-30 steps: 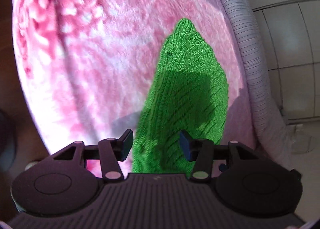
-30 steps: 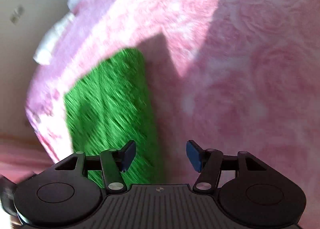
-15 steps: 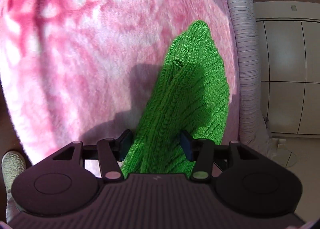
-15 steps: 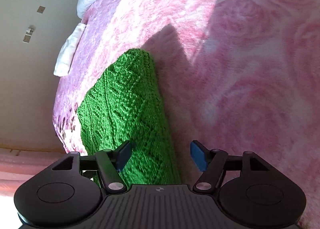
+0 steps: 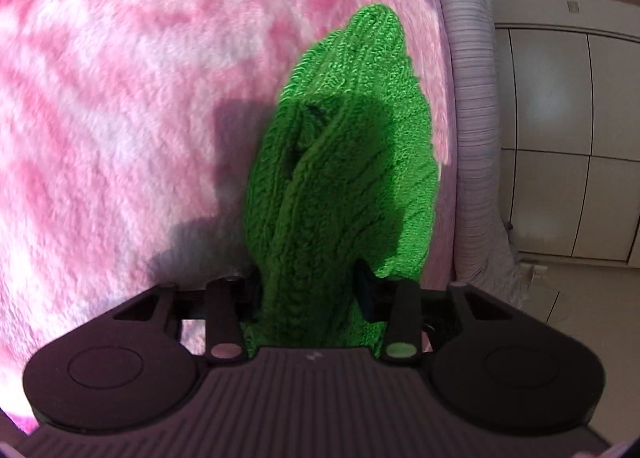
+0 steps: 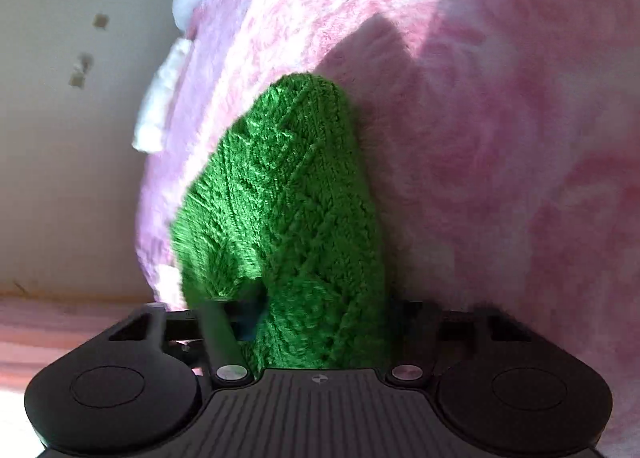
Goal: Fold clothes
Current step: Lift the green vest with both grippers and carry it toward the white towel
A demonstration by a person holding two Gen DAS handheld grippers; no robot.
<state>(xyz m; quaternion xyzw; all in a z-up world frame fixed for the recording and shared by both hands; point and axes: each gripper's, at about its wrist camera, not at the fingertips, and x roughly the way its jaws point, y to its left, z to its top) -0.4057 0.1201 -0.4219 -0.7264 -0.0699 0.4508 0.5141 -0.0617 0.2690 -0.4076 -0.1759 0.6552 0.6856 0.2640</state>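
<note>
A bright green knitted garment (image 5: 340,177) lies folded on a pink fluffy blanket (image 5: 120,117). In the left wrist view my left gripper (image 5: 308,290) has the garment's near edge bunched up between its jaws, which press on the cloth from both sides. In the right wrist view the same green garment (image 6: 288,197) rises between the jaws of my right gripper (image 6: 320,318). The cloth hides most of both fingers, and the right fingertips sit against its sides. Both grippers hold the near end of the garment.
A grey-white ribbed bed edge (image 5: 472,97) runs along the right in the left wrist view, with white cabinet doors (image 5: 568,117) beyond. In the right wrist view a white cloth (image 6: 160,97) lies at the blanket's far left, beside a beige wall (image 6: 60,137).
Both grippers moved forward onto the garment's near end and closed on it. The cloth, flat before, now bunches up between the jaws in both views.
</note>
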